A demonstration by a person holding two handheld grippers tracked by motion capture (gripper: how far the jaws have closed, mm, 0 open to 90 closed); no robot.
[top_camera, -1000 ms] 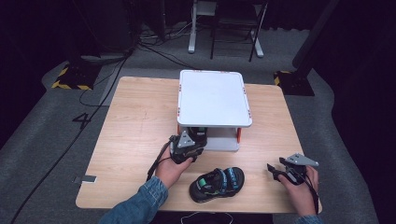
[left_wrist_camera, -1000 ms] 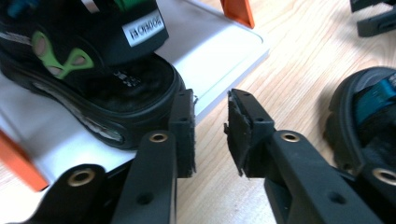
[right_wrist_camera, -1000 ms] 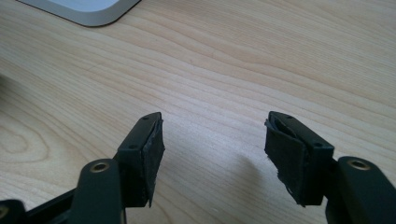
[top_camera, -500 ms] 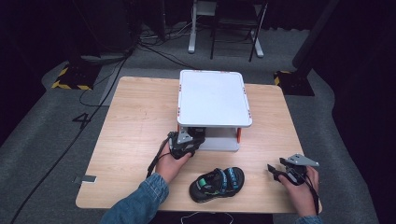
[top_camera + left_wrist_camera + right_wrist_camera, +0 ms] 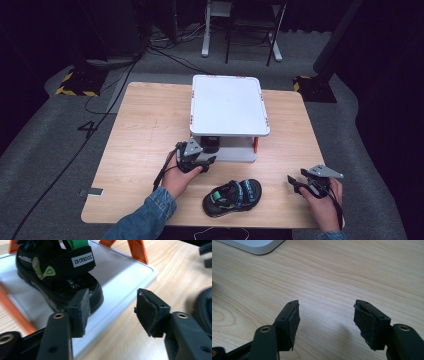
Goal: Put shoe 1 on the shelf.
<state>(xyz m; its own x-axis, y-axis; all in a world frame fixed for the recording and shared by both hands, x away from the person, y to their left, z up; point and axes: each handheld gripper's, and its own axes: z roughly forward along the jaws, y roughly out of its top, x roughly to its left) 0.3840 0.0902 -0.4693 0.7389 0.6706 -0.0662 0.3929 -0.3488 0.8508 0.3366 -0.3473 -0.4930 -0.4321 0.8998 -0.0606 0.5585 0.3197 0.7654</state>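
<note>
A black sandal with green straps (image 5: 57,272) stands on the white lower shelf (image 5: 120,277) of a two-level rack (image 5: 227,105); from above it shows as a dark shape under the top plate (image 5: 210,143). My left gripper (image 5: 112,307) (image 5: 206,156) sits just in front of its heel. Its jaws have just been opening and stand open with nothing between them, the pads clear of the shoe. A second black sandal (image 5: 232,196) lies on the table near the front edge. My right gripper (image 5: 295,182) (image 5: 325,320) is open over bare wood at the front right.
The rack has orange legs (image 5: 136,250) and stands mid-table on the wooden table (image 5: 150,125). Its shelf corner (image 5: 254,246) shows far ahead of the right gripper. Cables, a chair and a stand sit on the floor beyond the table.
The left hand has drawn back a little from the rack's lower shelf. The right hand and the sandal on the table have kept still.
</note>
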